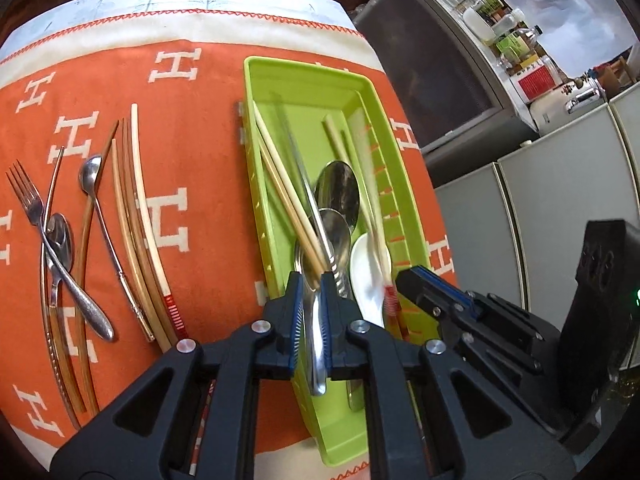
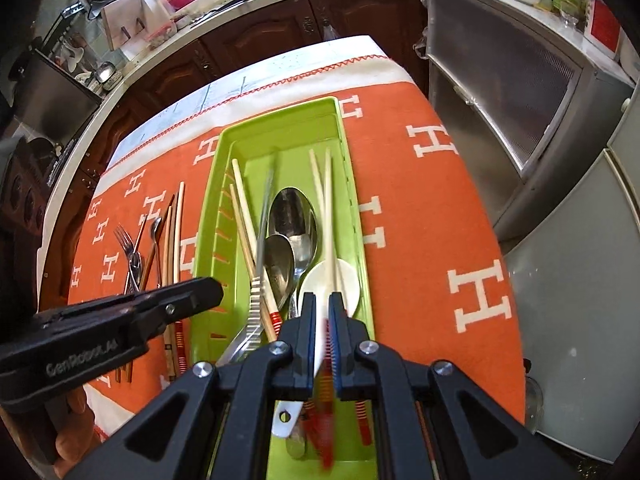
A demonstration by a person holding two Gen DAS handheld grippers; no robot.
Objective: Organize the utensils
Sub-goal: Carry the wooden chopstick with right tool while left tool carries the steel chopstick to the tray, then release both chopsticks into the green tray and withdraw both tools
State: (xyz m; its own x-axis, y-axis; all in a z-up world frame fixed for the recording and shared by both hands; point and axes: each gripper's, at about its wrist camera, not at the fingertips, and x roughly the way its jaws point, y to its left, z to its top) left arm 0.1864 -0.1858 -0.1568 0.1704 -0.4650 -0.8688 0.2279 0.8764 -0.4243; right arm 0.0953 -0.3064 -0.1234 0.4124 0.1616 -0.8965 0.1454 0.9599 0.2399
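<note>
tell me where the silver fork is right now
In the left wrist view, the silver fork lies far left on the orange cloth, outside the green tray, crossed with a spoon.

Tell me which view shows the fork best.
The left wrist view: the fork lies large and sharp on the orange cloth, tines plain. The right wrist view shows it small and distant, beyond the left gripper.

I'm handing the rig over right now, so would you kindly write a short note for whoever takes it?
Left gripper: closed on a metal spoon over the green tray.
Right gripper: closed on a chopstick, blurred, over the same tray.
Done: spoons, chopsticks and a white spoon lie in the tray.
Left: a fork, two spoons and several chopsticks lie on the orange cloth.
</note>
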